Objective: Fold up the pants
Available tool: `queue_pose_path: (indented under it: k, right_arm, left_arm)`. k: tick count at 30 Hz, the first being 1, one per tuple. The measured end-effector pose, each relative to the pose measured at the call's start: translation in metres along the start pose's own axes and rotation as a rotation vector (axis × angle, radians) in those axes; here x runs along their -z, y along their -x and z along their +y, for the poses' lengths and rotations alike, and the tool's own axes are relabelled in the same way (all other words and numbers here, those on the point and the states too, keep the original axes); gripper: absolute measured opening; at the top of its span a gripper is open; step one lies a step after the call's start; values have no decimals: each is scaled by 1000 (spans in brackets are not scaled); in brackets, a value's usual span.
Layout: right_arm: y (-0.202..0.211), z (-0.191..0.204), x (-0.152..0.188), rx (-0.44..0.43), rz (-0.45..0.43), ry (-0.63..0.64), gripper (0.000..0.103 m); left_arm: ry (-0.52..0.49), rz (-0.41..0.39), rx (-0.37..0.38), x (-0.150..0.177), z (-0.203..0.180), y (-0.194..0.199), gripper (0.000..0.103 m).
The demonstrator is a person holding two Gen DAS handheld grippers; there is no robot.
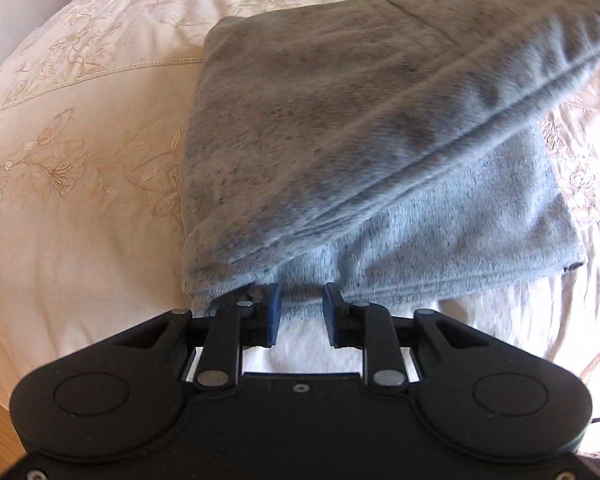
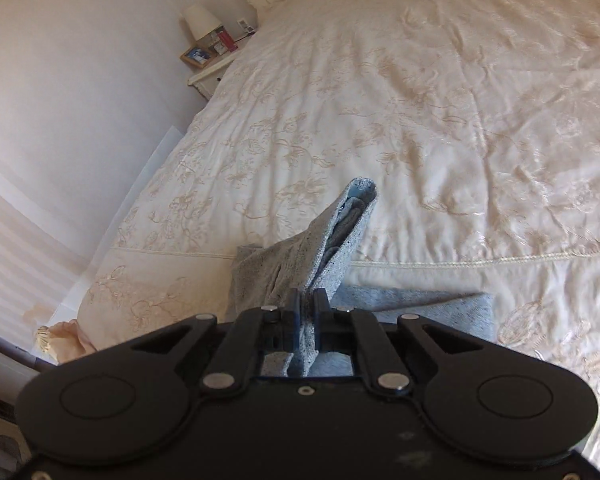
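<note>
Cream embroidered bedspread (image 2: 439, 100) under half-folded grey pants (image 1: 339, 120), right tool (image 2: 304, 300) clenched on them, left tool (image 1: 300, 312) released.

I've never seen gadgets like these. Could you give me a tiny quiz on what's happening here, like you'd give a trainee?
1. True or false: the right gripper is clamped on the grey pants.
2. What do the pants lie on: A) wooden floor B) embroidered cream bedspread C) nightstand?
3. Do the left gripper pads press the fabric?

Key: 1 true; 2 B; 3 no, its jaws stand apart at the pants' near edge.
</note>
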State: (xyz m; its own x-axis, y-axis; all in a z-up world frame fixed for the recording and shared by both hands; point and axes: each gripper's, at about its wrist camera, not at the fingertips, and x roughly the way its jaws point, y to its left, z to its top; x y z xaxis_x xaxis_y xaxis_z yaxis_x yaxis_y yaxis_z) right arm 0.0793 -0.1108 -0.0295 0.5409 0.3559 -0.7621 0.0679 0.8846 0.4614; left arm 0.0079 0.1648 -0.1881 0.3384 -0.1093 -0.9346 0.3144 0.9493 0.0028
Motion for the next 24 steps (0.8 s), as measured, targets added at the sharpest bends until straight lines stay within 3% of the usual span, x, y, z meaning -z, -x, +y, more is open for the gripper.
queue_pose_path:
  k: [2,7,14,20,24]
  right_arm:
    - [0,-30,18,76,29,-69,7]
    - [-35,-83,54,212,117,-128,7]
    - [-34,-76,66,249,96,-17,7]
    - [-47,-78,71,274,130,-14,7]
    - [-49,-78,72,287,139,-18,7]
  left_arm:
    - [-11,48,-19,13,0,-5,37]
    - [-30,45,-42,36,9,11,37]
    - [58,-71,-66,7,35,45,38]
    - [121,-14,5,-20,55,27,38]
    - [-54,21,-20,-16,45,17,41]
